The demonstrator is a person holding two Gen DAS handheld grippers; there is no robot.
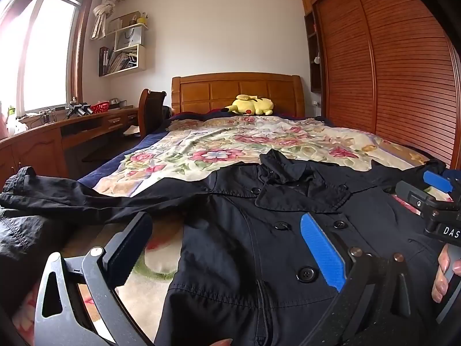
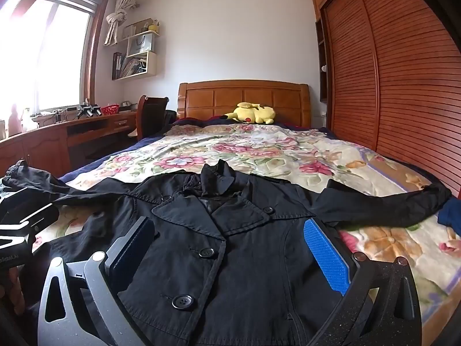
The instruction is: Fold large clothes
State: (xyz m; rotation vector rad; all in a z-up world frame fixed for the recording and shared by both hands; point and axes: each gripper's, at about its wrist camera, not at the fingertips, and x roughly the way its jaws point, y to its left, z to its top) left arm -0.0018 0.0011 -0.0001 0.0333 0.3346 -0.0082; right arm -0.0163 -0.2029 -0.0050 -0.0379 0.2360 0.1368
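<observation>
A black double-breasted coat (image 2: 230, 245) lies face up on the bed, spread across the floral blanket (image 2: 259, 155) at the foot end. Its long axis runs along the bed: the collar (image 2: 216, 181) points toward the wooden headboard (image 2: 245, 98), and the body runs down toward the cameras, with the hem out of view. The lapels are open and several round black buttons show on the front. The sleeves stretch out sideways, across the bed. The left sleeve (image 1: 72, 196) reaches toward the bed's window-side edge, its cuff raised and rumpled. The right sleeve (image 2: 389, 201) lies flat, curving toward the wardrobe side, its end near a bit of blue cloth (image 2: 451, 213).

The left tongs (image 1: 227, 248) are spread wide above the coat's front and the blanket beside it, holding nothing. The right tongs (image 2: 230, 250) are likewise parted over the chest of the coat, empty; their blue pads (image 2: 325, 256) sit apart from the fabric.

A yellow Pikachu plush (image 2: 253, 114) lies by the headboard. To the right stands a wardrobe with slatted wooden doors (image 2: 403, 86). To the left, a wooden surface (image 2: 57, 135) runs under a bright window (image 2: 52, 54), carrying a red basket (image 2: 109, 109) and small clutter, with a chair (image 2: 149, 115) pushed near it. White wall shelves (image 2: 138, 54) hold books and a paper bag.
</observation>
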